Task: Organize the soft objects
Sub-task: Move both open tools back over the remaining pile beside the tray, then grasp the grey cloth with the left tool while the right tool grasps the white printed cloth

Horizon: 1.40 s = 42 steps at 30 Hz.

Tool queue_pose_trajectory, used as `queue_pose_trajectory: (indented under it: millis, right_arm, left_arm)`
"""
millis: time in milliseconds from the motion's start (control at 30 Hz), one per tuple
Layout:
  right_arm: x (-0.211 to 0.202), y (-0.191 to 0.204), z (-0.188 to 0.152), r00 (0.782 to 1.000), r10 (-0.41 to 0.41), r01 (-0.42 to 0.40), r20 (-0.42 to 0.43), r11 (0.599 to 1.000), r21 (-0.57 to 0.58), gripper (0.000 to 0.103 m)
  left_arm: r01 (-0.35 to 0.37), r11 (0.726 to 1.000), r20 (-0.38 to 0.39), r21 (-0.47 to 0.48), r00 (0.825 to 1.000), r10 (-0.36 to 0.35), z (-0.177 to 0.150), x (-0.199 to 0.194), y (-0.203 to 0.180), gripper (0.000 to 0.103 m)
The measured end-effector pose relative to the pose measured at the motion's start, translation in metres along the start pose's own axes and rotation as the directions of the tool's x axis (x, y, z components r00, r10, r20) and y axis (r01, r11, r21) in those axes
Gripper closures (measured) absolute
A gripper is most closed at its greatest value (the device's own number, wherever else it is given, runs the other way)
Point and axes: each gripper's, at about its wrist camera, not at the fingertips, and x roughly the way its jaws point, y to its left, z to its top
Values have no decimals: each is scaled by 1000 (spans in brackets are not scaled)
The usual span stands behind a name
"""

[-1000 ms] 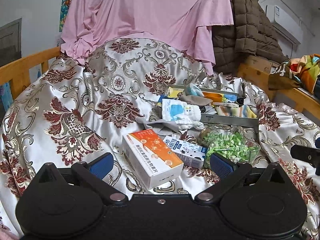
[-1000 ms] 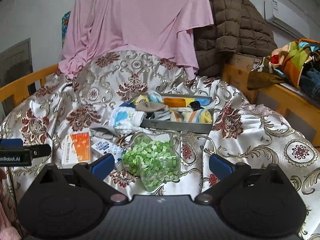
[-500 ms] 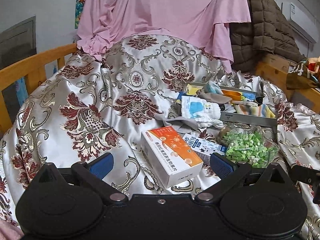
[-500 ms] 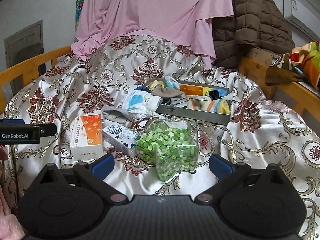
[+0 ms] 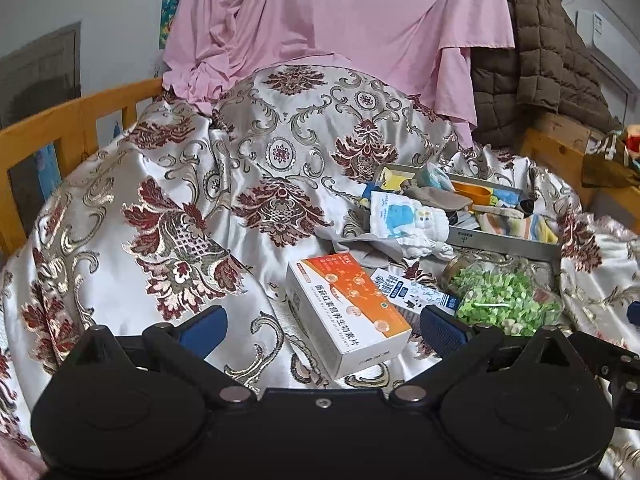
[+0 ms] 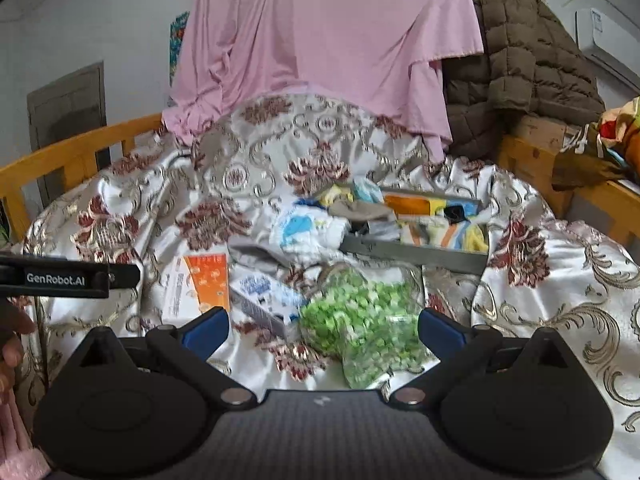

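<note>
Both the left hand-held gripper and the right hand-held gripper gape wide, empty. An orange-and-white cardboard box lies beside a clear bag of green pieces on the floral satin bedspread, near a grey tray of folded cloths.

Grey wall, wooden bed rail, air conditioner

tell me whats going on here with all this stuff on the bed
A person holds a claw in each hand over a patterned satin bedspread. Both the left claw and the right claw are open and hold nothing. Ahead lie an orange and white box, a bag of green pieces and a grey tray with socks and small cloths in and beside it. Nothing is being gripped at this moment.
</note>
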Motion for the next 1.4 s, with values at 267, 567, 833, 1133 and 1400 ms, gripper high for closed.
queue_pose_trajectory:
  millis: [267, 567, 833, 1133, 1400]
  right_arm:
    - [10, -6, 4, 999, -2, 0, 33, 999, 43, 0]
    - [37, -8, 8, 999, 9, -12, 35, 997, 71, 0]
    - [90, -11, 11, 999, 7, -8, 38, 1000, 28, 0]
    - [152, 4, 33, 999, 31, -31, 4, 996, -87, 0]
    - [222, 4, 59, 991, 58, -74, -116, 989, -131, 1]
  left_arm:
    - [1, 998, -31, -56, 1000, -3, 9, 18, 6, 1]
    - [27, 998, 13, -53, 1000, -27, 41, 50, -5, 1]
    - [101, 992, 18, -68, 995, -100, 63, 96, -7, 1]
    - [222, 956, -126, -189, 960, -248, 98, 184, 11, 1]
    - [222, 930, -231, -294, 927, -295, 105, 255, 30, 1]
